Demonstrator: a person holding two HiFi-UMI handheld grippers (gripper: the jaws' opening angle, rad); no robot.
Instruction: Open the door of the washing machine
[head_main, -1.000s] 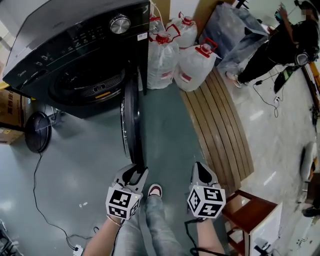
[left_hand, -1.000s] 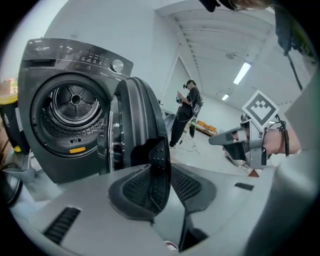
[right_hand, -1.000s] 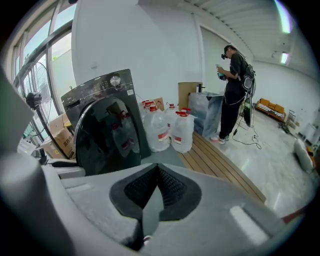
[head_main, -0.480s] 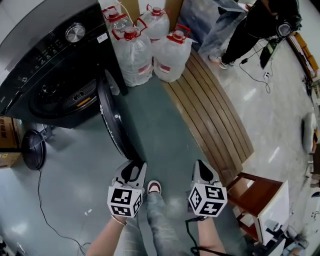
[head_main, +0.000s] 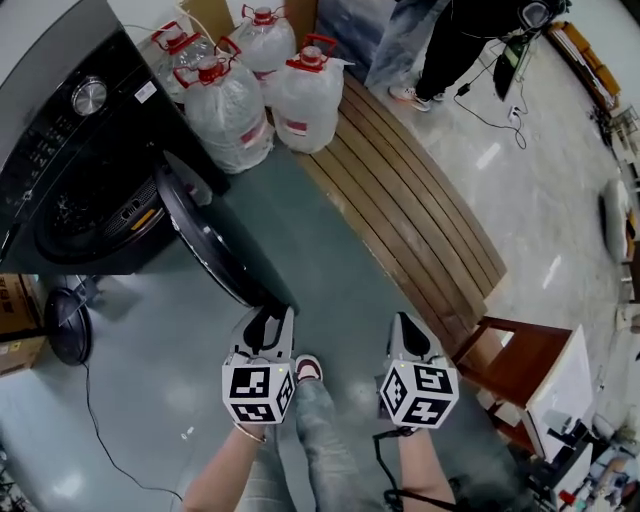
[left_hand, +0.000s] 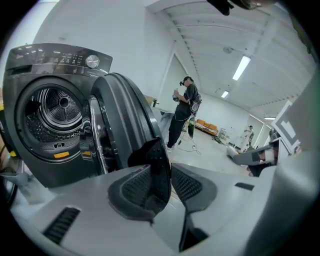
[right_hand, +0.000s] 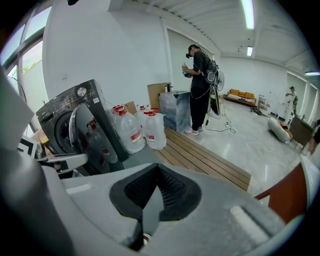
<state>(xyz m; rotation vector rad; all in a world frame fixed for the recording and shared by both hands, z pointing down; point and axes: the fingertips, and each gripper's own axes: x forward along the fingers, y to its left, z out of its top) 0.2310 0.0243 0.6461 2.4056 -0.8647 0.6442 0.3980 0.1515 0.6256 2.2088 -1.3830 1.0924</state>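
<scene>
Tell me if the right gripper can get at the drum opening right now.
Probably not directly: the open door, its edge clamped in the left gripper, stands between the right gripper and the drum opening.

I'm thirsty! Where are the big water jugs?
In the head view, the water jugs stand top-centre, between the washing machine at left and the wooden bench at right.

One washing machine (head_main: 60, 150), one door (head_main: 205, 240), four water jugs (head_main: 228, 115)
</scene>
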